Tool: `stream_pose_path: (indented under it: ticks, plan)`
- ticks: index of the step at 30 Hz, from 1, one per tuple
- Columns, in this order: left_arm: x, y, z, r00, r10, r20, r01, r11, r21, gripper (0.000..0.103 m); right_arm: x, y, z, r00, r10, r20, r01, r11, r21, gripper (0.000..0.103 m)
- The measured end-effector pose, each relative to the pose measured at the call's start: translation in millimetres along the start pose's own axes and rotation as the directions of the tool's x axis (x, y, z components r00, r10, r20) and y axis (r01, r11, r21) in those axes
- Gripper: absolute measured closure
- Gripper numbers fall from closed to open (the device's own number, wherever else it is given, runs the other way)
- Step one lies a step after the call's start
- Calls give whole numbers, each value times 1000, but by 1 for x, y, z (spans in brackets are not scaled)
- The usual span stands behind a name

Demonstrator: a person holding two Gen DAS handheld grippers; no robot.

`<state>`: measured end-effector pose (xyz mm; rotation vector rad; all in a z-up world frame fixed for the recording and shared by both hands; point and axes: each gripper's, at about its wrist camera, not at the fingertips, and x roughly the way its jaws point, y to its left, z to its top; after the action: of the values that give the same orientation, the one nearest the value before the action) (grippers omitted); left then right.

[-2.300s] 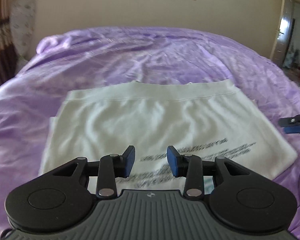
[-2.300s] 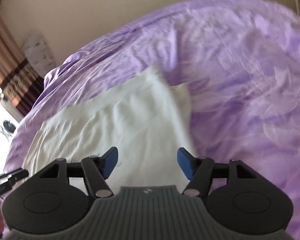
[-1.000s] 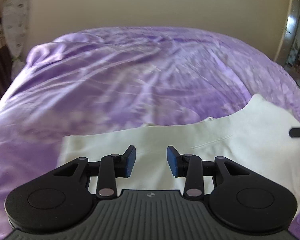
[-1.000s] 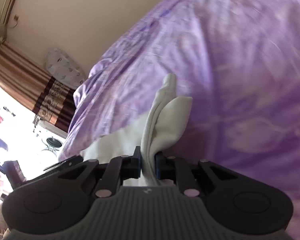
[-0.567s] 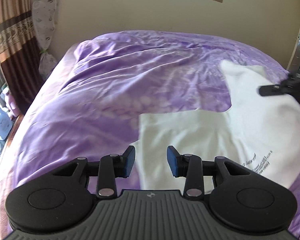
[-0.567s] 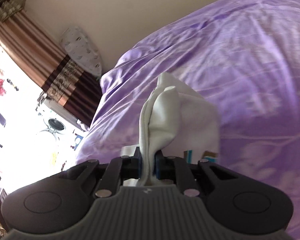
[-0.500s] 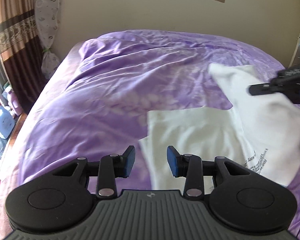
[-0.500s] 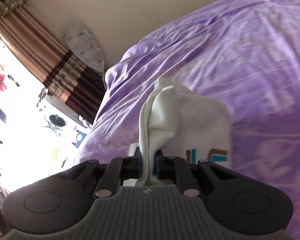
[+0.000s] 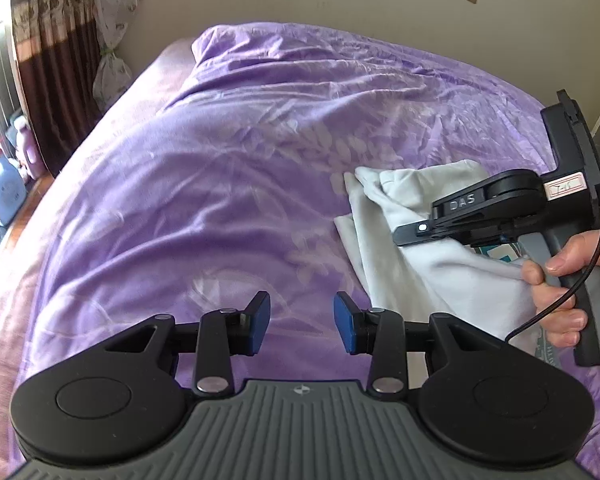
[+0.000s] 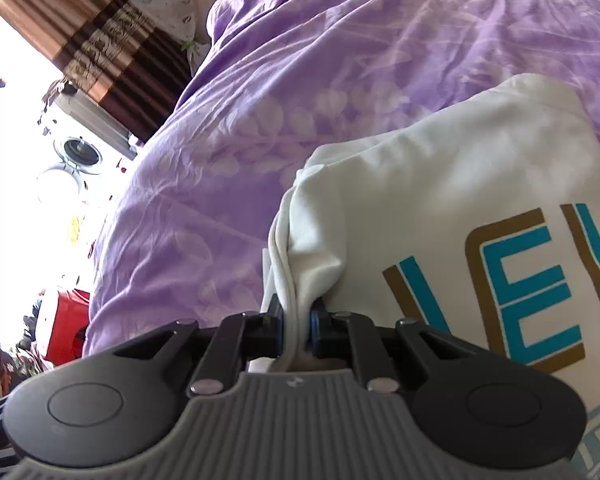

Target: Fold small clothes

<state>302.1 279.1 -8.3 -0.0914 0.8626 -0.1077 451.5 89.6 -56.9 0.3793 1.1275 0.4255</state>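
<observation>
The right claw (image 10: 296,320) pinches the white shirt (image 10: 440,184)'s bunched edge; the left claw (image 9: 302,322) hangs open, empty, over the bed (image 9: 220,184). Unpinned layers may slide, skewing the fold.

left wrist view high over bed (image 9: 228,184); right wrist view low, close; both share white garment (image 9: 412,248).

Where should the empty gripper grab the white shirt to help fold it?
Probably the shirt's loose near corner by the left gripper, coming in low from the left, over the purple bedspread. That edge lies flat and free there, while the right gripper already pinches a bunched fold farther up.
</observation>
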Motion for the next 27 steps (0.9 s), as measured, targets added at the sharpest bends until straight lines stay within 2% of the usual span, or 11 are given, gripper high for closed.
stream_pose_path:
  ticks: [5,7,8,10,12,15,16,17,18,20,27]
  plan:
    - [3,-7,-3,1000,-21,-16,21,1000,-14,59,22,14,-3,997,-70,-39,67,995,-77,93]
    - [0,-12,-3,1000,-12,-22,12,1000,-10,59,24,21,-5,995,-98,-33,94,989,-114,87]
    - [-2,-13,-3,1000,-11,-26,11,1000,-5,59,22,25,-5,994,-104,-26,100,987,-130,80]
    - [-9,-16,-1,1000,-7,-25,6,1000,-9,59,6,37,-6,996,-92,-7,89,981,-175,70]
    - [-15,-20,1,1000,-12,-22,12,1000,-16,59,-15,45,-7,997,-76,20,79,976,-205,70]
    - [-27,-29,3,999,-36,-9,36,999,-21,59,-54,48,-10,999,-2,38,10,977,-211,69]
    - [-30,-32,3,999,-47,-5,47,999,-23,57,-68,47,-12,999,10,50,1,976,-219,69]
    - [-33,-35,3,998,-61,1,61,998,-28,52,-80,46,-14,998,16,61,-1,973,-231,68]
    - [-35,-38,3,997,-81,7,81,996,-39,43,-92,42,-16,997,17,75,2,970,-242,67]
    - [-35,-40,-1,991,-132,4,132,989,-72,35,-113,29,-24,995,6,97,20,966,-257,67]
    - [0,-35,-34,973,-212,-87,189,958,-215,35,-151,-51,-72,993,-68,96,89,970,-228,64]
